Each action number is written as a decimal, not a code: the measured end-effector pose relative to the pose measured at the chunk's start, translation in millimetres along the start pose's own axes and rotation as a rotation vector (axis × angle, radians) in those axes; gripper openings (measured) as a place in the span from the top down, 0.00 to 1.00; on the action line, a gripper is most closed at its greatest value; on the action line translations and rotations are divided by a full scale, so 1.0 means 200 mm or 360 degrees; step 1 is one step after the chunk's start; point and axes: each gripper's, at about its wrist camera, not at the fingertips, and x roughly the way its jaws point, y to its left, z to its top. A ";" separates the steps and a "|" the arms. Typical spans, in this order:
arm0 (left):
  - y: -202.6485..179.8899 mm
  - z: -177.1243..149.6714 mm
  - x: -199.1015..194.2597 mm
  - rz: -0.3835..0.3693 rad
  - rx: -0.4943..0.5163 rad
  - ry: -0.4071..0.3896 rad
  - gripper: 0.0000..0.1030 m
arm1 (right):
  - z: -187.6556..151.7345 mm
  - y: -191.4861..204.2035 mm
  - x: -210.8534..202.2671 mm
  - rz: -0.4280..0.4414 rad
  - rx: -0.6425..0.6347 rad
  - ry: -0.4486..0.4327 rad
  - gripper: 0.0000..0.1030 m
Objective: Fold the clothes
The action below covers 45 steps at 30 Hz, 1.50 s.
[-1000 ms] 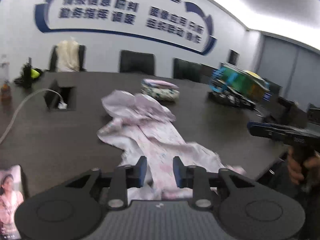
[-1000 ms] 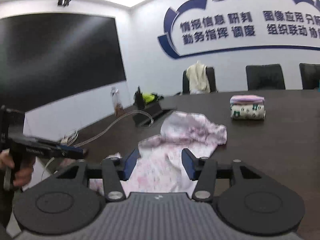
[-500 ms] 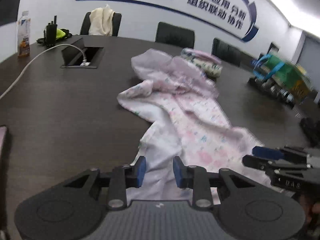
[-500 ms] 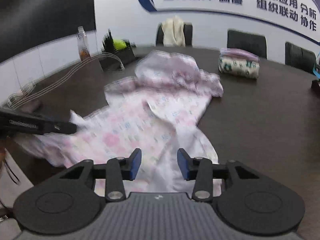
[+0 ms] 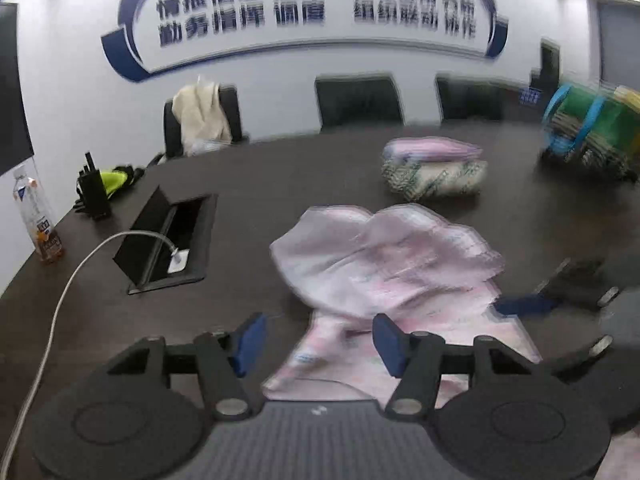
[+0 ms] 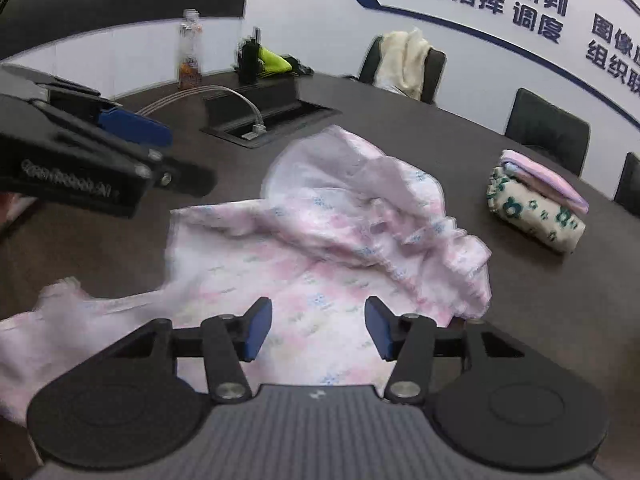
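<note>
With both tools hanging over the crumpled garment and neither clamped on anything, this reads as the reach-in before a first grasp. Left tool [image 5: 316,340]: jaws apart, just been opening, cloth lies below the gap, pads not pressing it. Right tool [image 6: 318,328]: same, jaws apart, just been opening, cloth under them, nothing pinched.

Pink-and-white printed garment [image 6: 320,248] lies in a loose heap on the dark table [image 6: 540,300], far end bunched up, near end trailing toward the table edge on the left side of the right view. Two already folded pieces [image 6: 536,204] sit stacked well apart, further back.

My read: folding not started, garment still needs spreading flat. Next move calls for each tool to drop onto a separate edge or corner, pinch one layer only, then pull apart. Risk: grabbing bunched layers together.
</note>
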 end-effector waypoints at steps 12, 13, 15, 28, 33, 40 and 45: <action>0.06 -0.04 0.35 -0.0188 -0.0188 0.0191 0.49 | 0.27 -0.14 0.42 0.0100 -0.0194 0.0177 0.43; 0.08 -0.05 0.37 -0.0209 -0.0213 0.0208 0.64 | 0.28 -0.13 0.45 0.0114 -0.0216 0.0192 0.46; 0.10 -0.06 0.37 -0.0235 -0.0250 0.0207 0.88 | 0.32 -0.12 0.49 0.0144 -0.0210 0.0219 0.81; 0.23 -0.10 0.39 -0.0269 -0.0494 0.0184 0.98 | 0.81 -0.43 0.56 -0.0219 0.0349 -0.0100 0.57; 0.25 -0.10 0.38 -0.0261 -0.0526 0.0181 0.98 | 0.79 -0.33 0.33 0.0165 0.0221 -0.0145 0.31; 0.24 -0.11 0.38 -0.0256 -0.0515 0.0171 0.98 | 0.68 -0.12 0.60 0.0230 -0.0025 0.0232 0.98; 0.28 -0.09 0.30 -0.0302 -0.0542 0.0042 0.94 | 0.82 -0.18 0.69 0.0572 0.0476 0.0084 0.98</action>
